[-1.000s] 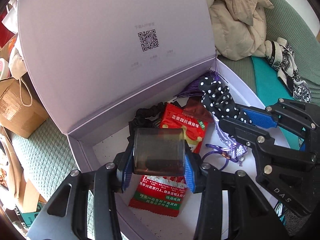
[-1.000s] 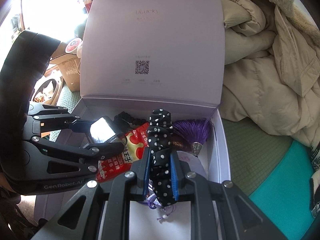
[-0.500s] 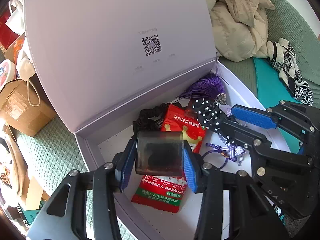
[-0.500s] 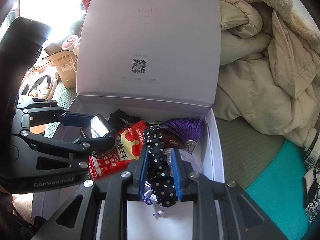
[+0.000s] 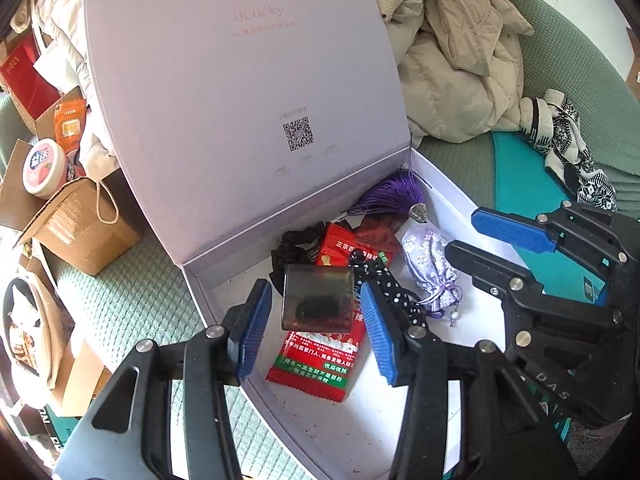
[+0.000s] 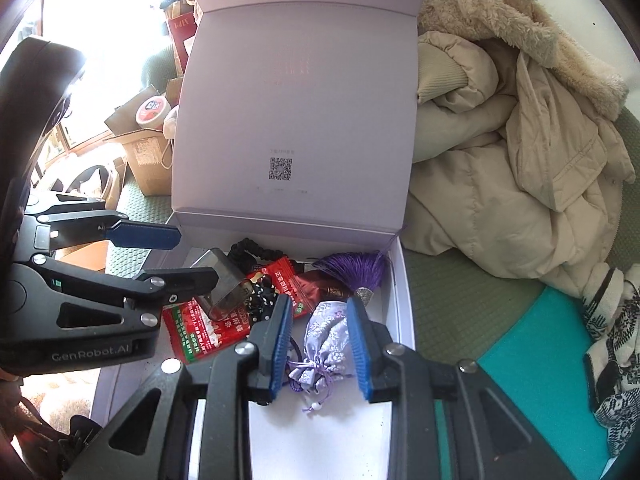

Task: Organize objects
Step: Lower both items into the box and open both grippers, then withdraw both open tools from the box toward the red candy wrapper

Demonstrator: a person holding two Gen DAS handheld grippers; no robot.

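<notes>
An open lilac gift box (image 5: pixel 448 196) (image 6: pixel 394 280) holds a red snack packet (image 5: pixel 320 356) (image 6: pixel 196 324), a lilac brocade pouch (image 5: pixel 430 264) (image 6: pixel 330 340), a purple tassel (image 5: pixel 390 196) (image 6: pixel 354 270), a black scrunchie (image 5: pixel 290 246) (image 6: pixel 256 250) and a black polka-dot hair band (image 5: pixel 390 286) (image 6: pixel 262 296). A smoky translucent case (image 5: pixel 318 298) (image 6: pixel 224 280) sits between my left gripper's spread fingers, touching neither pad. My left gripper (image 5: pixel 316 326) (image 6: pixel 182 256) is open. My right gripper (image 6: pixel 320 344) (image 5: pixel 472 232) is open and empty above the pouch.
The raised box lid (image 5: pixel 240 92) stands at the back. A beige padded jacket (image 6: pixel 520 152) and a black-and-white knit (image 6: pixel 616 320) lie right of the box on green and teal cushions. Cardboard boxes (image 5: pixel 76 224) and a round tub (image 5: pixel 42 168) crowd the left.
Both grippers opened. The left let go of the smoky case, which now sits in the box. The right released the polka-dot band onto the snack packet and drew back.
</notes>
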